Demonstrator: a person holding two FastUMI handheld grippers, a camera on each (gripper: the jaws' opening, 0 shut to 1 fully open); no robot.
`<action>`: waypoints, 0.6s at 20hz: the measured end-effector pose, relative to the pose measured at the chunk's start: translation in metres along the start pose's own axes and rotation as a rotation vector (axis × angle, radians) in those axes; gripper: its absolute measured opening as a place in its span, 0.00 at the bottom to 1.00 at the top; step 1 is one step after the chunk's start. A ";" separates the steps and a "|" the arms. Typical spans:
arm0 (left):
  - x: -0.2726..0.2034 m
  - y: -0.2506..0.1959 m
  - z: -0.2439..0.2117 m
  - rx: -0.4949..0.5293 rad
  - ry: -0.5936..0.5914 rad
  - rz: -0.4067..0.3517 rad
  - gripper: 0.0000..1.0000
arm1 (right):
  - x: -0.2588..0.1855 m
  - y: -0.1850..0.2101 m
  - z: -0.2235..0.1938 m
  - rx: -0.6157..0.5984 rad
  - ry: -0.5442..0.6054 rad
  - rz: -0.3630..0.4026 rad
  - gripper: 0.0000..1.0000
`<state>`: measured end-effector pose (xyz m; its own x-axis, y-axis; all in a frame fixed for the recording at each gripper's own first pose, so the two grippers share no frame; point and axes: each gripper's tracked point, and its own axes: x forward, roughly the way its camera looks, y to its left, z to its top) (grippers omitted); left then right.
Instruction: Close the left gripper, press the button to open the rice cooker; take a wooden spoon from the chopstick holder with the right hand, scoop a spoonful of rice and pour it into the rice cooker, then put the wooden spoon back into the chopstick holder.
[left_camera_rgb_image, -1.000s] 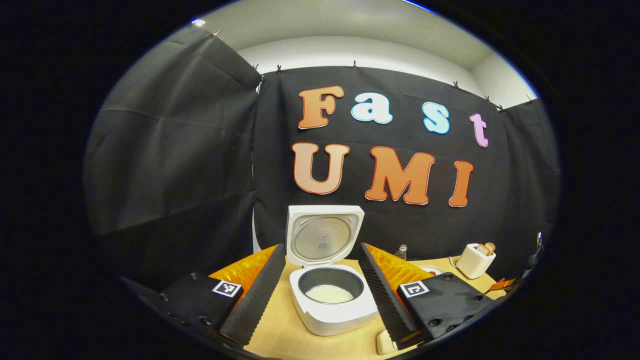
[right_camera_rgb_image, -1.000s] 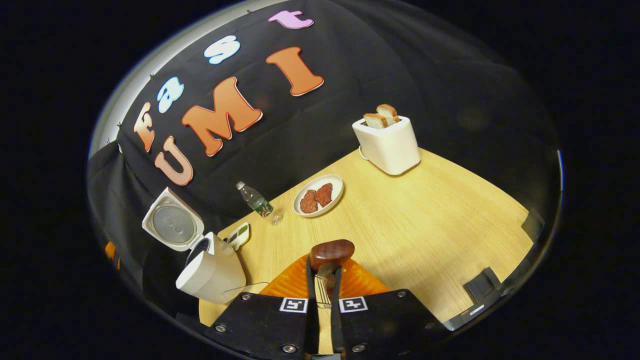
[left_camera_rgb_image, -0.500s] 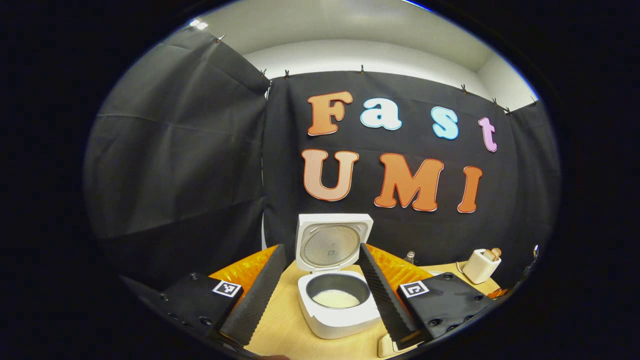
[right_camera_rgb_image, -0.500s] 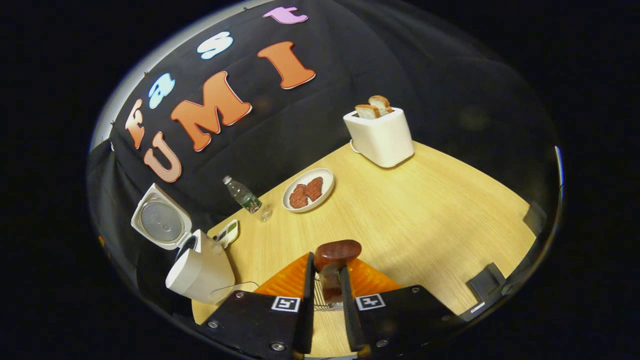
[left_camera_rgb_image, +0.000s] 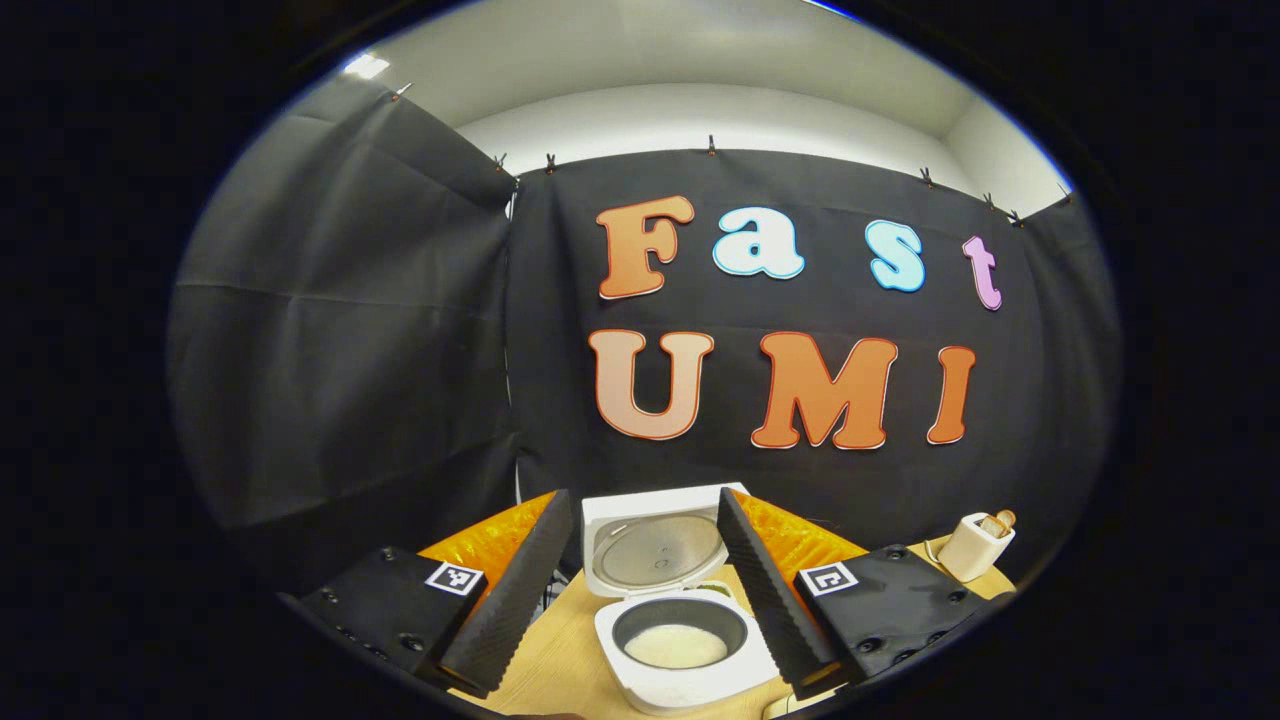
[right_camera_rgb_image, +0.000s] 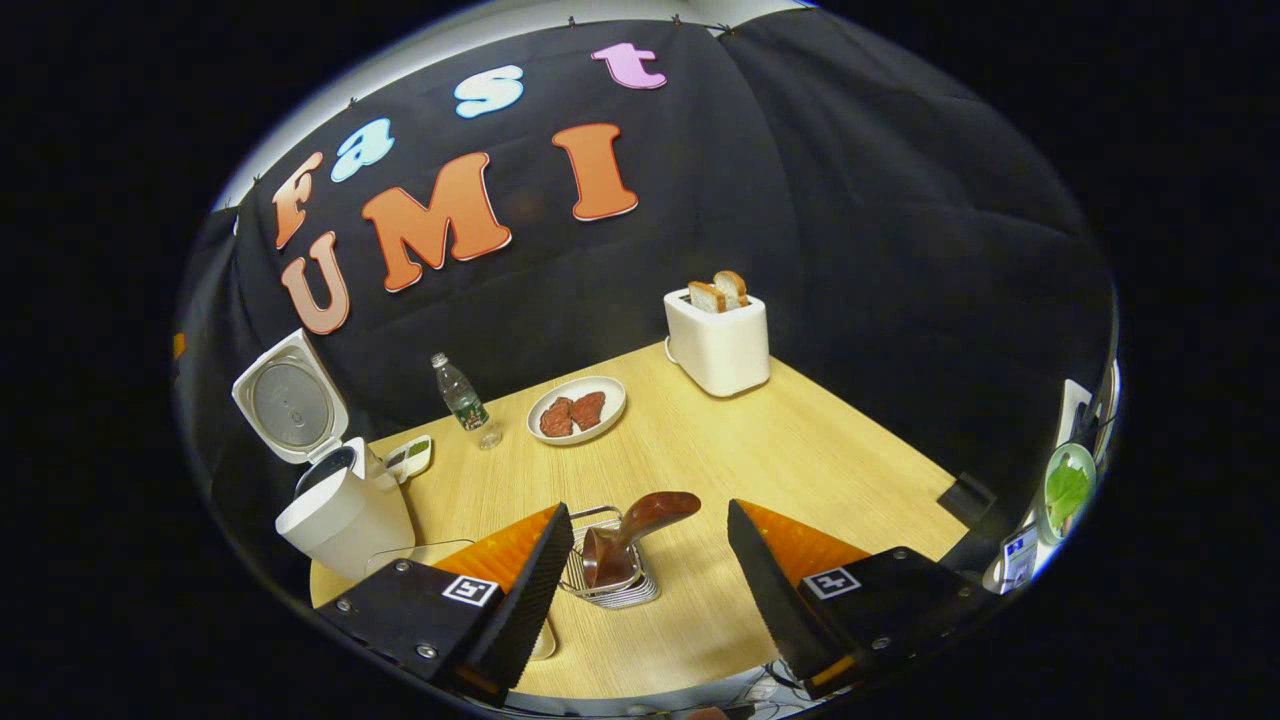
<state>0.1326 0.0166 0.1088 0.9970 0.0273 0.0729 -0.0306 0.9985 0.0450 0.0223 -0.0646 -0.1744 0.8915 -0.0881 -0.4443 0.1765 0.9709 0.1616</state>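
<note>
The white rice cooker (left_camera_rgb_image: 680, 655) stands with its lid (left_camera_rgb_image: 655, 540) raised and rice (left_camera_rgb_image: 675, 646) in its dark pot. My left gripper (left_camera_rgb_image: 640, 525) is open, held back from the cooker, which shows between its fingers. In the right gripper view the cooker (right_camera_rgb_image: 340, 505) stands at the left with its lid up. The wooden spoon (right_camera_rgb_image: 630, 530) stands in the wire chopstick holder (right_camera_rgb_image: 610, 575) on the table, leaning right. My right gripper (right_camera_rgb_image: 650, 520) is open, its fingers apart on either side of the spoon and touching nothing.
On the wooden table (right_camera_rgb_image: 780, 470) are a white toaster (right_camera_rgb_image: 717, 340) with bread, a plate (right_camera_rgb_image: 576, 409) with two dark patties, a small water bottle (right_camera_rgb_image: 460, 398) and a small white dish (right_camera_rgb_image: 412, 456) by the cooker. A green-rimmed object (right_camera_rgb_image: 1066, 490) sits off the table's right edge.
My right gripper has let go of the spoon, opened wide and pulled back; the spoon now stands in the holder. My left gripper tilted upward and drew back from the cooker.
</note>
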 end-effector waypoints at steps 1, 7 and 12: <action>0.015 -0.006 0.004 0.010 0.004 -0.009 0.99 | -0.007 0.001 0.004 0.003 -0.006 0.002 0.95; 0.115 -0.023 -0.013 0.010 0.089 -0.015 0.99 | -0.041 0.012 0.023 0.000 -0.047 0.007 0.95; 0.189 -0.009 -0.039 0.006 0.172 0.038 0.99 | -0.057 0.014 0.037 -0.023 -0.062 -0.016 0.95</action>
<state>0.3245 0.0151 0.0834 0.9926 0.0730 -0.0970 -0.0683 0.9964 0.0511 -0.0107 -0.0544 -0.1139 0.9131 -0.1162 -0.3908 0.1815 0.9741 0.1344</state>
